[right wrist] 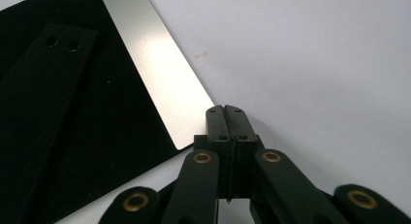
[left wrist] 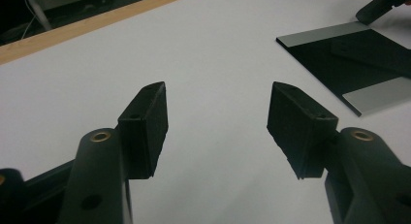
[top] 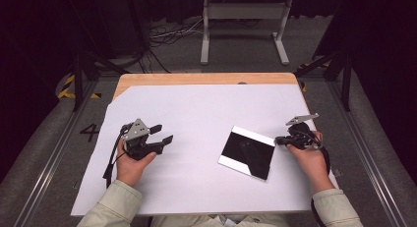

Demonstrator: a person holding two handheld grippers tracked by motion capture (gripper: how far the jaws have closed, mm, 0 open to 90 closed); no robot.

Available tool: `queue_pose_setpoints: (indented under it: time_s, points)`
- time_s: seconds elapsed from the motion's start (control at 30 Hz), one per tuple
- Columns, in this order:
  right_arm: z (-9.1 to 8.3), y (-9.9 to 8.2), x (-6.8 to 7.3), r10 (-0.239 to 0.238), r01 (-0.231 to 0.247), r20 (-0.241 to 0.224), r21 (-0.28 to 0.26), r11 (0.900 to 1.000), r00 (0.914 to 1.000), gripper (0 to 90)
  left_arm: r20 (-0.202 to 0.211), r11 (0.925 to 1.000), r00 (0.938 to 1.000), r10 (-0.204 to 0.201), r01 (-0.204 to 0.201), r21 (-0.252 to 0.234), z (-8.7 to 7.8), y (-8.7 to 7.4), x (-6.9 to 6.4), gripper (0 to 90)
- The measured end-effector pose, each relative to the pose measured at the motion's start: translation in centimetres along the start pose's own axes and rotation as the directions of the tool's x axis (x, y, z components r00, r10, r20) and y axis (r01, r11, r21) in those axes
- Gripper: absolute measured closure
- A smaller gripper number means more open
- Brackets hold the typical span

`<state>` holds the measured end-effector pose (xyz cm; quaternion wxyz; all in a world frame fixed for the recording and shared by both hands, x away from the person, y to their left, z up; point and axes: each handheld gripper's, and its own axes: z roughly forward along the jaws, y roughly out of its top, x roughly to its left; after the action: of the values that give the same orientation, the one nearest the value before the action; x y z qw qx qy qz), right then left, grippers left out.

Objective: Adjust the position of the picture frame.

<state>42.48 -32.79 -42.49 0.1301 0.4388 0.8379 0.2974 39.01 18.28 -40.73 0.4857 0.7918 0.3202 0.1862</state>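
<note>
On the white table (top: 196, 109), right tongs (top: 278, 140) pinched together beside the black panel (top: 247, 152); left tongs (top: 164, 134) wide.

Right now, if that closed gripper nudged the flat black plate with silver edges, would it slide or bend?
Probably slide: the plate lies flat on the smooth white sheet and looks glossy. It seems stiff, judging by its straight edges. Lifting could be awkward, since it looks thin and hugs the surface beside the right gripper.

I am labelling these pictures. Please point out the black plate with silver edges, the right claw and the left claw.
black plate with silver edges (top: 247, 151): high view, its dark middle.
right claw (right wrist: 226, 111): right gripper view, the tips of its shut jaws.
left claw (left wrist: 217, 118): left gripper view, the gap between its open jaws.
</note>
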Motion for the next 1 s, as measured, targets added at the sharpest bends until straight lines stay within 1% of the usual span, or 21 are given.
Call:
queue_pose_setpoints:
  time_s: [0.13, 0.23, 0.33, 0.4, 0.43, 0.47, 0.57, 0.63, 0.7, 0.8, 0.87, 1.0]
  points:
    - [0.2, 0.1, 0.0, 0.005, -0.005, -0.001, -0.013, 0.9999, 1.0000, 90.0, -0.001, 1.0000, 1.0000, 0.002, -0.002, 0.001, 0.1, 0.0, 0.0, 40.6]
    - [0.6, 0.4, 0.2, -0.009, 0.009, -0.004, -0.018, 0.9998, 0.9999, 90.0, -0.002, 1.0000, 1.0000, 0.000, 0.000, 0.002, 0.1, 0.0, -0.1, 40.6]
    - [1.1, 1.0, 0.5, -0.025, 0.024, -0.023, -0.021, 0.9995, 0.9994, 90.0, -0.001, 1.0000, 1.0000, -0.006, 0.006, 0.001, 0.0, 0.0, -0.1, 40.5]
    - [1.5, 1.5, 0.7, -0.037, 0.036, -0.028, -0.020, 0.9991, 0.9989, 90.0, -0.004, 1.0000, 1.0000, 0.001, -0.001, -0.001, 0.0, 0.0, 0.0, 40.5]
    - [1.7, 1.7, 0.9, -0.044, 0.043, -0.029, -0.020, 0.9989, 0.9986, 90.0, -0.001, 1.0000, 1.0000, -0.009, 0.009, 0.000, 0.0, 0.0, 0.0, 40.5]
    - [1.9, 2.0, 1.1, -0.050, 0.049, -0.038, -0.017, 0.9986, 0.9980, 90.0, 0.000, 1.0000, 1.0000, -0.010, 0.010, -0.001, 0.0, -0.1, 0.0, 40.5]
    - [2.4, 2.6, 1.5, -0.068, 0.067, -0.044, -0.016, 0.9976, 0.9967, 90.0, 0.000, 1.0000, 1.0000, -0.009, 0.009, 0.000, 0.0, -0.1, 0.0, 40.5]
    - [2.6, 2.7, 1.6, -0.072, 0.072, -0.047, -0.017, 0.9973, 0.9963, 90.0, -0.001, 1.0000, 1.0000, -0.006, 0.006, 0.001, 0.0, -0.1, 0.0, 40.5]
    - [2.9, 3.1, 2.0, -0.086, 0.085, -0.057, -0.022, 0.9961, 0.9946, 90.0, 0.000, 1.0000, 1.0000, -0.009, 0.009, 0.001, 0.0, -0.1, 0.0, 40.5]
    - [3.2, 3.3, 2.4, -0.094, 0.093, -0.063, -0.023, 0.9954, 0.9936, 90.0, -0.001, 1.0000, 1.0000, -0.002, 0.002, 0.003, 0.1, -0.1, 0.0, 40.5]
    - [3.5, 3.6, 2.7, -0.103, 0.101, -0.069, -0.025, 0.9946, 0.9923, 90.0, -0.001, 1.0000, 1.0000, -0.005, 0.006, 0.004, 0.1, -0.1, 0.0, 40.5]
    - [3.7, 4.0, 3.2, -0.116, 0.115, -0.070, -0.021, 0.9931, 0.9908, 90.0, -0.002, 1.0000, 1.0000, -0.002, 0.002, 0.004, 0.1, -0.1, 0.0, 40.5]
